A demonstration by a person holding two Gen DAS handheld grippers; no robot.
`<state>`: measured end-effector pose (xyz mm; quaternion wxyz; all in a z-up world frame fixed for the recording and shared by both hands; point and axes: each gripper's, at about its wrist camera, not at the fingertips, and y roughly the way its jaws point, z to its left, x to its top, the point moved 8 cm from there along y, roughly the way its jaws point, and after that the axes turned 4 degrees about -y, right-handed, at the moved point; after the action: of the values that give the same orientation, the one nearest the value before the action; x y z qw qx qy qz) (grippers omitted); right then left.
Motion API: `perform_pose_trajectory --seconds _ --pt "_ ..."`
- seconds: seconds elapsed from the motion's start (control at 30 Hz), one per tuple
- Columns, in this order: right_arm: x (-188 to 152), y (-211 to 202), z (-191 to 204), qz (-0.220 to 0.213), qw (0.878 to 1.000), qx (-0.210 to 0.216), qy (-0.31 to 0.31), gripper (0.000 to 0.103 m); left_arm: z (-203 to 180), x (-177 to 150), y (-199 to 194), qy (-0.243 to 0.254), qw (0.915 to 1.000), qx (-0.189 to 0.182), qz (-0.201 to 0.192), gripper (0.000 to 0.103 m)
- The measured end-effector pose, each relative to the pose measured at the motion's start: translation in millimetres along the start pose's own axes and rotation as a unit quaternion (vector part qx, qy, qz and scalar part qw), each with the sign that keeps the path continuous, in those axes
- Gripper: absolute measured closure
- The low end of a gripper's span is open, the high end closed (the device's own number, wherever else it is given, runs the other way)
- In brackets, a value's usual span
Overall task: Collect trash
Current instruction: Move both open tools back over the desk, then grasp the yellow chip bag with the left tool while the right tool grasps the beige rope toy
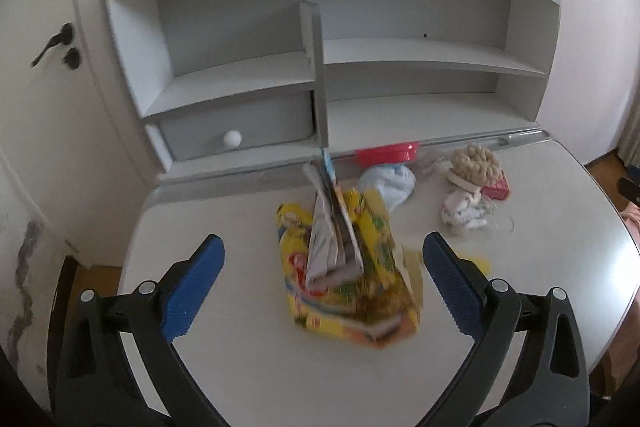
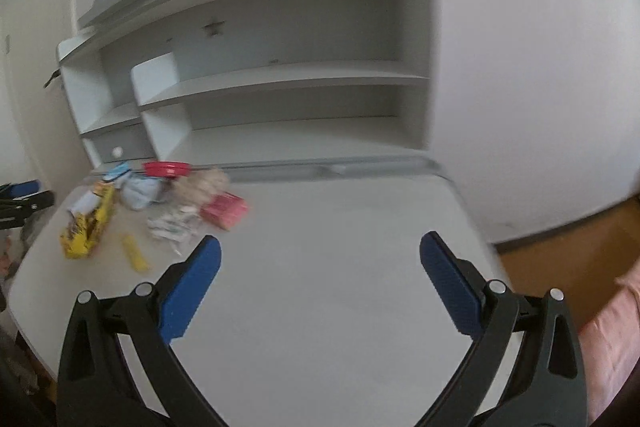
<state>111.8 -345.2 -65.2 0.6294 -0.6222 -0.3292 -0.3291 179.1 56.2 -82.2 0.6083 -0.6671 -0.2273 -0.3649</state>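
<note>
Two blue-padded black grippers, left [image 1: 323,259] and right [image 2: 320,259], gape wide above the white desk [image 2: 340,287]; crumpled yellow snack wrapper [image 1: 352,283] lies between the left's fingers.

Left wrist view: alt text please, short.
The open left tool points at a crumpled yellow snack bag with folded paper on it, on a white desk. Behind lie a blue cloth, a red lid and empty grey shelves.
</note>
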Motion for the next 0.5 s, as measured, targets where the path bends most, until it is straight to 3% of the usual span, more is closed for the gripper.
perform_pose_trajectory --seconds 0.17,0.3,0.37,0.5 --pt "24.4 50.8 58.9 0.041 0.997 0.059 -0.033 0.007 -14.0 1.8 33.4 0.019 0.9994 -0.006 0.027 0.007" --pt "39.0 87.0 97.4 0.064 0.992 0.077 -0.077 0.007 -9.7 -0.4 50.8 0.013 0.9989 -0.023 0.04 0.009" --pt "44.5 104.7 112.8 0.074 0.99 0.086 -0.088 0.007 -8.7 -0.9 56.5 0.017 0.9986 -0.025 0.044 0.022" --pt "47.8 132.0 131.3 0.091 0.986 0.096 -0.103 0.007 -8.8 -3.6 67.3 0.022 0.9974 -0.036 0.059 0.028"
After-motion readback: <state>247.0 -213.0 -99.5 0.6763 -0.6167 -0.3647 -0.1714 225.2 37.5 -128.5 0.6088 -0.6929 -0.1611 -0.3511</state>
